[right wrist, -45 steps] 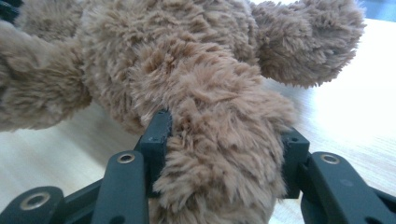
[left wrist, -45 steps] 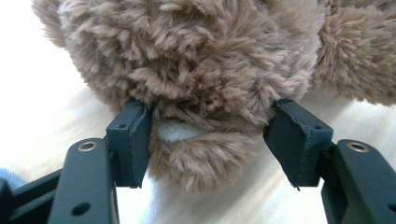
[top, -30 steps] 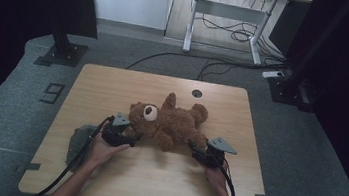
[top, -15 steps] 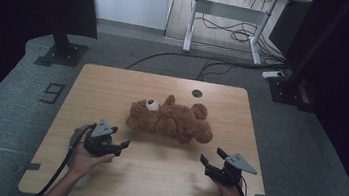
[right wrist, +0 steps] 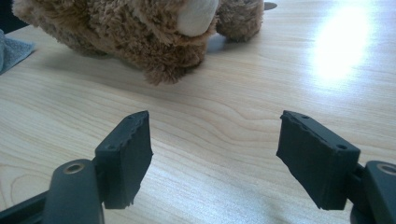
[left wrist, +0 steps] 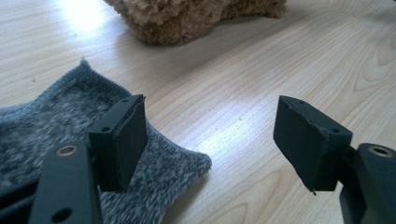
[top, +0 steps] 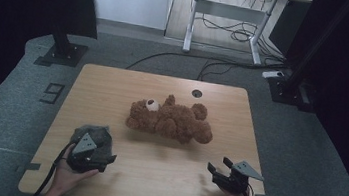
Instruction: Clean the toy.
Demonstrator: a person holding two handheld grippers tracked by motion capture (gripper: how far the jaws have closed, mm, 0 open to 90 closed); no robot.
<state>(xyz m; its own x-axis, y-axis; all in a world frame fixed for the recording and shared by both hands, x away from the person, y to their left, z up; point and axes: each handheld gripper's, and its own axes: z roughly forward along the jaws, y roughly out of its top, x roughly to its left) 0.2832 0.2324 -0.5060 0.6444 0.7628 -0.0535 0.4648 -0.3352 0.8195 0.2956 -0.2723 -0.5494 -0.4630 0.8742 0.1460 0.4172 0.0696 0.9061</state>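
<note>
High view: fluffy brown teddy bear point(top: 172, 120) (pale muzzle) lies sideways; both tongs gape wide, holding nothing.

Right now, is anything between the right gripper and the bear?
Nothing visible. The right gripper is open, and bare table runs from its jaws to the bear. The grey cloth lies far off, under the left gripper.
</note>
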